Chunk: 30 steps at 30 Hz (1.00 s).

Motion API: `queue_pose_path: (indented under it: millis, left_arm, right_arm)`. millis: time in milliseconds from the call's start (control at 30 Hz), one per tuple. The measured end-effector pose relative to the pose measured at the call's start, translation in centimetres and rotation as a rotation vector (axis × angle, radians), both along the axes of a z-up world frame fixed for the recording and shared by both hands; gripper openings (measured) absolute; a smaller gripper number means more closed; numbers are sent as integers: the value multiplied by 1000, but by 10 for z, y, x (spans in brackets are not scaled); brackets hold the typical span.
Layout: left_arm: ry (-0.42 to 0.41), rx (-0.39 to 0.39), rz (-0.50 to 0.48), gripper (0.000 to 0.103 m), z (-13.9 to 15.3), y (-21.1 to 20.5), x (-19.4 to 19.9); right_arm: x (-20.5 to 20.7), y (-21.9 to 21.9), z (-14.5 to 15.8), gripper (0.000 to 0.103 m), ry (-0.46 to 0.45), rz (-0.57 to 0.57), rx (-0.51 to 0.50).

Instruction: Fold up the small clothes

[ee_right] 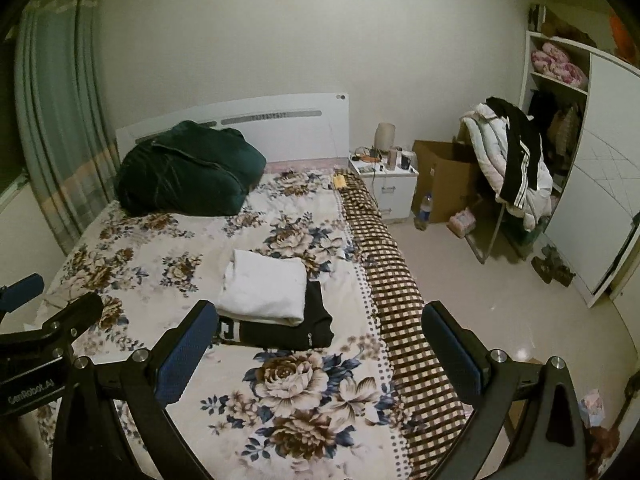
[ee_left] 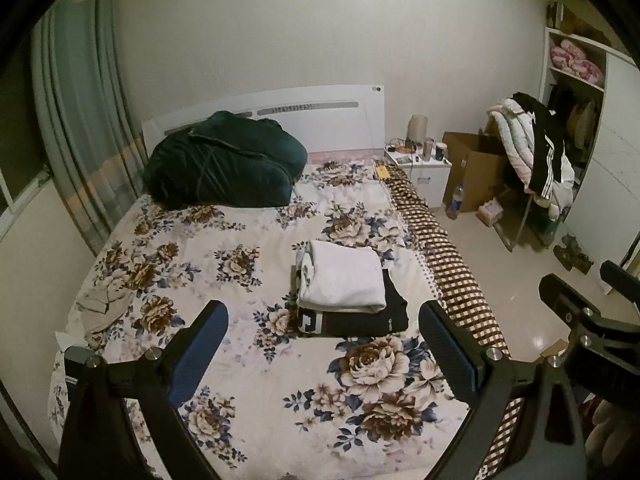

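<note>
A folded white garment [ee_left: 344, 280] [ee_right: 266, 290] lies on top of a folded black garment [ee_left: 360, 318] [ee_right: 288, 330] with white lettering, stacked on the floral bedspread [ee_left: 224, 248] [ee_right: 168, 256]. A crumpled beige cloth [ee_left: 105, 307] lies unfolded near the bed's left edge. My left gripper [ee_left: 324, 344] hovers open above the bed in front of the stack, nothing between its fingers. My right gripper [ee_right: 320, 344] is also open and empty, just right of the stack. In the left wrist view the right gripper [ee_left: 580, 292] shows at the right edge.
A dark green bundle of bedding [ee_left: 224, 160] [ee_right: 188, 168] sits by the white headboard [ee_left: 320, 104]. A brown checked blanket [ee_left: 444, 264] [ee_right: 396, 292] runs along the bed's right edge. Beyond are a white nightstand [ee_right: 388, 180], cardboard box [ee_right: 444, 176], chair piled with clothes [ee_right: 512, 168] and wardrobe [ee_right: 592, 160].
</note>
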<state>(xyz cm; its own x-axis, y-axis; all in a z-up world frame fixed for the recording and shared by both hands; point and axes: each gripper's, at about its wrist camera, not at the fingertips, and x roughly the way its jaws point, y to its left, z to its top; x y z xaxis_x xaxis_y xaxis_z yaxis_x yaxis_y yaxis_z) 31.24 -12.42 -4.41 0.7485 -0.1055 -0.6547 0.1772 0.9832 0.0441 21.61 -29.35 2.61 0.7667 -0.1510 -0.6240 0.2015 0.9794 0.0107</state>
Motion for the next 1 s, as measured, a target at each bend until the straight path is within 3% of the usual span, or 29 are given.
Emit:
queue_pose_path:
  millis: [200,333,1000]
  left_arm:
    - [-18,-19,24,98,11,5,-21]
    - [-30,-20,35,103,13,6,-28]
    - [-41,-7,59,103,17,5,-37]
  right_arm:
    - [-35,3,25,103,-17,17,-9]
    - [-45,1,32,103,-24,17,-10]
    - [-50,-4,42,103,-21,43,-6]
